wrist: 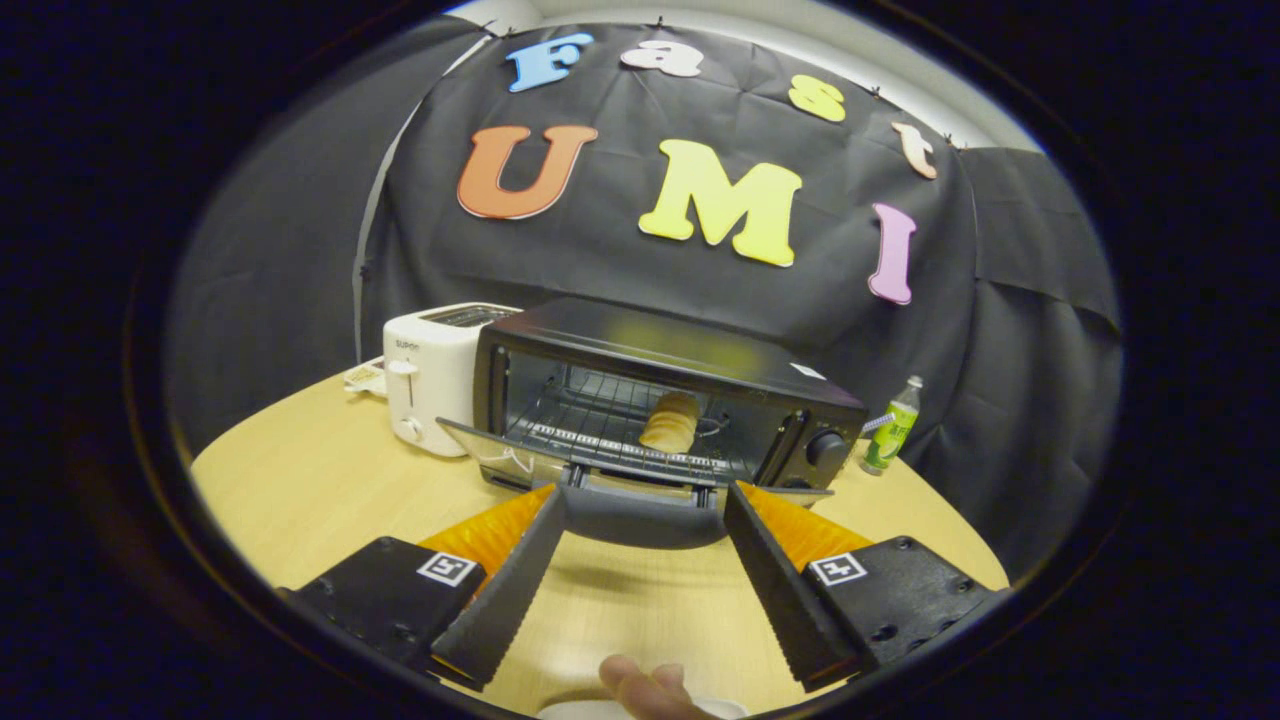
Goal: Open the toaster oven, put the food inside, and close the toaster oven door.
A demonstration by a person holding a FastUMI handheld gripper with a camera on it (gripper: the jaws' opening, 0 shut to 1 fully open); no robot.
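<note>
The toaster oven [670, 400] sits at the middle of a pale wood-grain table [300, 490], a boxy black appliance with a glossy top and a round knob [826, 448] on its right-hand panel. Its glass door [560, 468] hangs open, folded down toward the near side, with a smooth dark handle [645, 512] along the near edge. Inside, a wire rack [600, 420] of thin metal bars carries the food [670, 422], a rounded, golden-brown, bread-like piece standing near the rack's middle.

The gripper [645, 515] points at the oven with its jaws wide apart; the door handle lies between the fingertips, and whether either finger touches it cannot be told. The inner faces of the fingers are ridged like saw teeth.

Just left of the oven stands a white pop-up toaster [432, 375] with rounded corners and a slot on top. Right of the oven, well apart from it, stands a small green-labelled plastic bottle [893, 427]. A fingertip of a hand [645, 690] shows at the near edge, below the fingers.
</note>
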